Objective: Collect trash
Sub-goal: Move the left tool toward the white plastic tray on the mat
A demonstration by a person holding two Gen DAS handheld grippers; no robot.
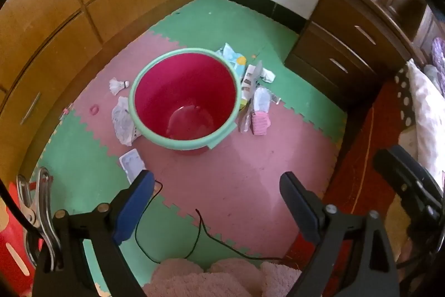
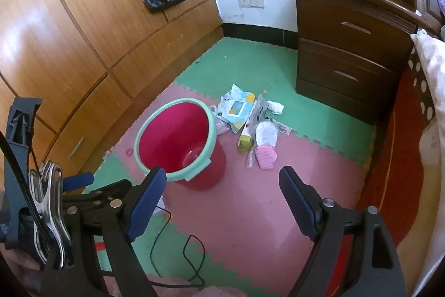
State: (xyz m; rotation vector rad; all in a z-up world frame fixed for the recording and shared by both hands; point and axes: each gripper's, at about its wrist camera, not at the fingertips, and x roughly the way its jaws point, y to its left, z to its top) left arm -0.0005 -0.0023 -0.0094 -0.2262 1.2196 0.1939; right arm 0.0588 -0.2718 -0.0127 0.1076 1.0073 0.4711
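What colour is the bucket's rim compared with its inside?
The bucket has a pale green rim and a deep pink-red inside, clearest in the left wrist view.

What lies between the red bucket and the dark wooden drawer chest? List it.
Right wrist view: wet-wipes pack, yellow carton, crumpled white wrappers, pink sponge, then bare green mat.

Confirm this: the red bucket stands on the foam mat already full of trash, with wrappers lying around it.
Not full. The left wrist view looks straight into the bucket and shows a bare bottom. It does stand on the mat, and the wrappers still lie around it.
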